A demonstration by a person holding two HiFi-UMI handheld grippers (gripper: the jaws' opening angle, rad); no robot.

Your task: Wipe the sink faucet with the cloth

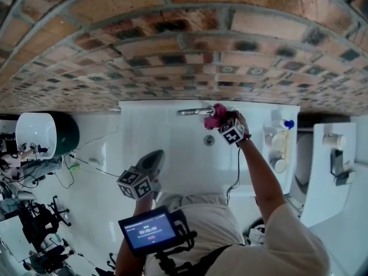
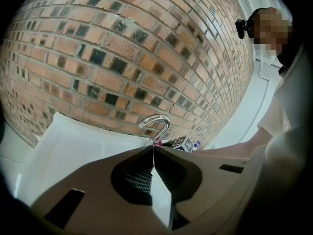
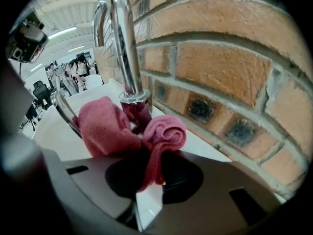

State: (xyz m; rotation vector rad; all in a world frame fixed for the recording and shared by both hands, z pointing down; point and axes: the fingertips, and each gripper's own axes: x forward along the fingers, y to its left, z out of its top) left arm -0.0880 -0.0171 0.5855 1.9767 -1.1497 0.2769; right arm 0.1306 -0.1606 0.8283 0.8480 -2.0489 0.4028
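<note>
Backing wall [image 1: 172,45]: red-brown brick with dark inset tiles; it is seen directly behind the sink in all three views.
Sink [image 1: 167,154]: a white rectangular basin set against the brick wall; the person is positioned at its near edge.
Left gripper [image 2: 153,150]: held low over the near left part of the sink, well apart from the faucet and pointed toward it. Its jaws are brought fully together, and nothing is held between them.
Right gripper [image 3: 146,156]: extended on the person's outstretched arm to the back ledge of the sink, just beside the wall. Its jaws are clamped on the cloth, one fold of which is pinched between them.
Faucet [image 1: 192,111]: a chrome gooseneck spout mounted on the back ledge, close to the wall. In the right gripper view its base is seen directly ahead of the jaws.
Bottles [image 1: 280,145]: pale containers, one with a blue cap, are grouped on the right end of the sink.
Cloth [image 1: 215,117]: pink and bunched into two rolled lobes; it is pressed against the foot of the faucet, and its colour is reflected in the chrome there.
Drain [image 1: 209,140]: a round metal fitting in the basin floor, near the right gripper.
</note>
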